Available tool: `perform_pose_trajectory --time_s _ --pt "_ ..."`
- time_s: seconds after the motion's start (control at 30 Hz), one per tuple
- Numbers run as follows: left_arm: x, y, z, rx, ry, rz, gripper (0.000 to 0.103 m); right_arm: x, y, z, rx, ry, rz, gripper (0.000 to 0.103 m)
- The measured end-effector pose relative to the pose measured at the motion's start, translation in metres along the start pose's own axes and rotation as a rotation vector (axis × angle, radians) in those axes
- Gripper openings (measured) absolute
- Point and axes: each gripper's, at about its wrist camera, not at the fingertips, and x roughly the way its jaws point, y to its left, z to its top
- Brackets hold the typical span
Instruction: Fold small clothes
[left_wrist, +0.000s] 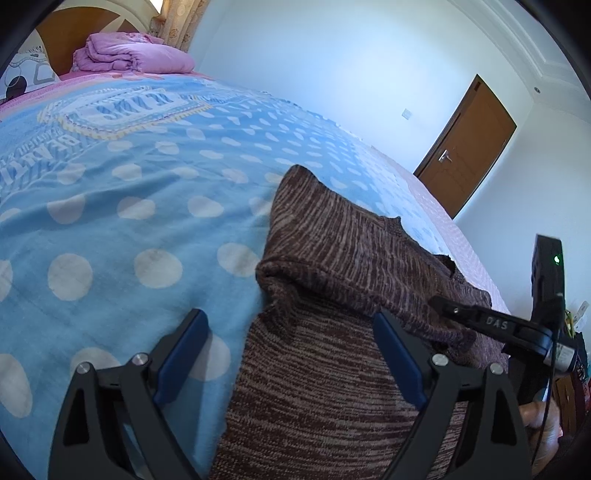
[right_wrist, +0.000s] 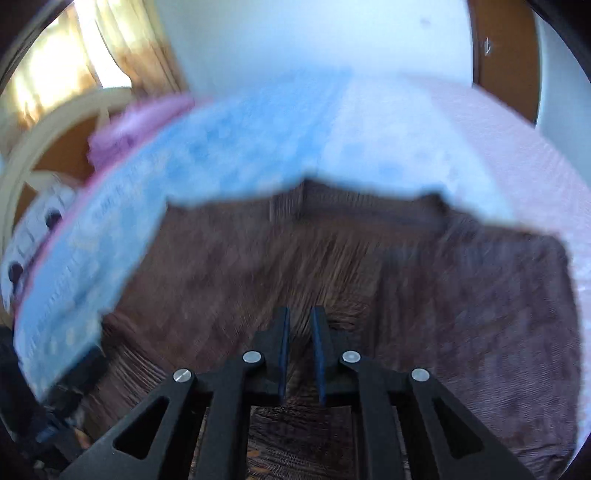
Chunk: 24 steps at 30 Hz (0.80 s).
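Right gripper (right_wrist: 300, 317) with jaws nearly closed over a brown knit garment (right_wrist: 461, 295), motion-blurred, blue polka-dot bedspread (right_wrist: 229, 155) beyond, curtained window (right_wrist: 74, 48) upper left

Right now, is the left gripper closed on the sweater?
No. The left gripper stands wide open, one finger over the blanket and the other over the brown sweater, pinching nothing.

You had bright daylight from the sunlit cream curtain (right_wrist: 51, 62), blown out at upper left. Left wrist view stayed sharp; right wrist view was motion-smeared across the blue polka-dot bedspread (right_wrist: 229, 155). Fisheye bent and darkened every edge.
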Motion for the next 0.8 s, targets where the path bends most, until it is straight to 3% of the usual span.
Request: perform_pose_trajectory --time_s 0.03,0.13,0.17,0.23,0.27,0.3,0.33,0.4,0.5,0.53,0.6,0.67,0.8 --pt "0.0 0.0 0.0 -0.001 -0.001 -0.006 0.095 -0.006 -0.008 0.0 0.032 -0.005 0.011 0.012" --pt "0.0 0.0 -0.001 0.0 -0.002 -0.007 0.095 -0.034 -0.022 -0.004 0.063 -0.024 -0.142 0.012" --pt "0.0 -0.001 -0.001 0.0 -0.003 -0.007 0.095 -0.044 -0.023 -0.007 0.058 -0.044 -0.152 0.012" --pt "0.0 -0.001 -0.002 -0.001 -0.005 -0.009 0.095 -0.064 -0.024 -0.018 0.087 -0.067 -0.1 0.027" --pt "0.0 -0.001 -0.002 0.0 -0.004 -0.008 0.095 -0.07 -0.022 -0.023 0.112 -0.075 -0.058 0.047" --pt "0.0 -0.001 -0.002 0.001 -0.004 -0.007 0.095 -0.072 -0.021 -0.026 0.129 -0.086 -0.021 0.061" --pt "0.0 -0.001 -0.002 0.0 -0.004 -0.008 0.095 -0.072 -0.019 -0.028 0.144 -0.092 0.01 0.062" --pt "0.0 -0.001 -0.002 0.0 -0.003 -0.008 0.095 -0.064 -0.013 -0.032 0.172 -0.073 0.068 0.062" --pt "0.0 -0.001 -0.002 0.002 -0.004 -0.006 0.095 -0.042 0.001 -0.035 0.139 -0.03 0.013 0.061" --pt "0.0 -0.001 -0.002 0.0 -0.005 -0.008 0.095 -0.037 0.008 -0.038 0.11 -0.02 0.003 0.057" --pt "0.0 -0.001 -0.002 -0.002 -0.005 -0.01 0.095 -0.034 0.021 -0.042 0.031 -0.027 -0.042 0.031" --pt "-0.001 -0.001 -0.002 -0.004 -0.007 -0.013 0.095 -0.04 0.028 -0.042 -0.007 -0.038 -0.053 0.017" --pt "-0.001 0.001 -0.002 -0.015 -0.014 -0.021 0.095 -0.063 0.017 -0.033 0.002 -0.104 -0.056 0.013"
